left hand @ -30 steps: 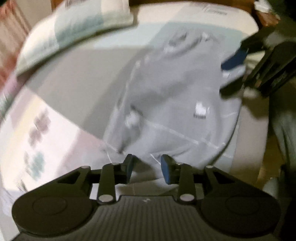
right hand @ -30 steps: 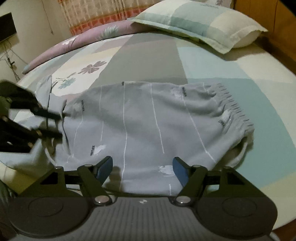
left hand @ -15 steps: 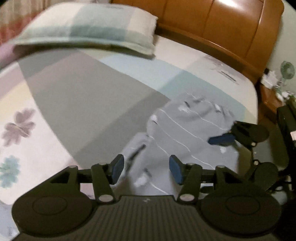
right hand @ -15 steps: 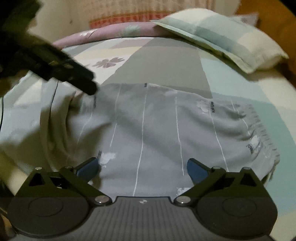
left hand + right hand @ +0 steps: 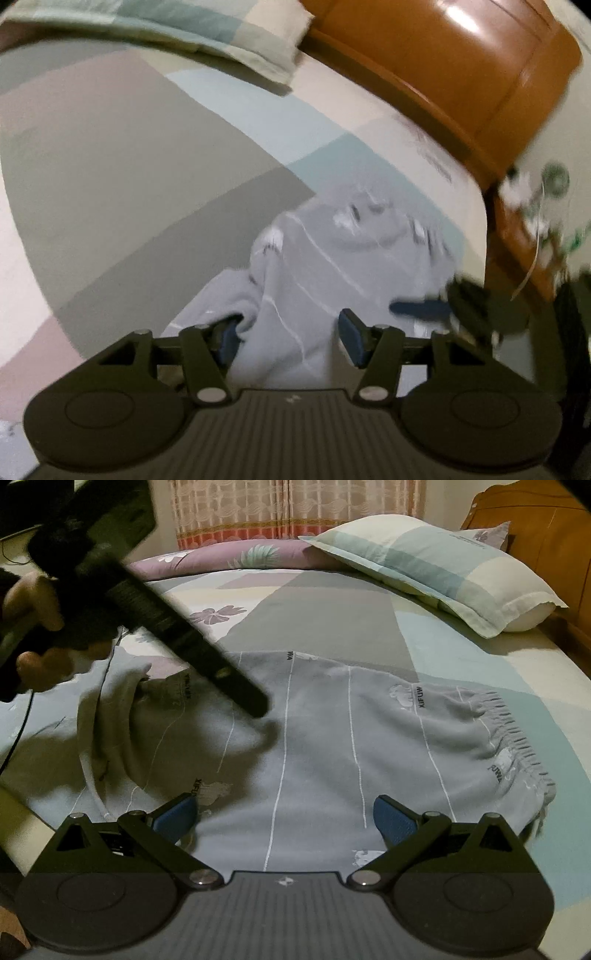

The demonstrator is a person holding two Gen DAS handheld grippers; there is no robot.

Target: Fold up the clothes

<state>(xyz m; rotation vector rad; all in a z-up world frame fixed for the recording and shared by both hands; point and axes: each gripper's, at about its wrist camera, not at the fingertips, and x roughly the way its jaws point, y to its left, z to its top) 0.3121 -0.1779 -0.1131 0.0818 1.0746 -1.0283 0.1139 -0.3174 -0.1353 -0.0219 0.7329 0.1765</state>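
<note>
Grey shorts [image 5: 317,746] with thin white stripes lie spread on the bed, elastic waistband [image 5: 517,746] to the right. Their left end is bunched up, with a white drawstring [image 5: 92,775] showing. My right gripper [image 5: 284,818] hovers wide open over the near edge of the shorts, nothing between its pads. My left gripper [image 5: 290,341] points down at the bunched cloth [image 5: 295,295]. Its jaws stand apart with a fold rising between them, and the left pad [image 5: 227,341] touches it. In the right wrist view a hand [image 5: 33,627] holds the left gripper [image 5: 251,701] slanting over the shorts.
A checked pillow [image 5: 424,565] and a purple rolled quilt [image 5: 229,554] lie at the far side of the patchwork sheet [image 5: 314,616]. The wooden headboard [image 5: 443,55] and a nightstand with a small fan [image 5: 554,181] stand to the right. The bed's near edge runs just under my grippers.
My left gripper swung from the leg end in over the shorts, rolled, and its jaws widened. My right gripper opened to full width and sank slightly.
</note>
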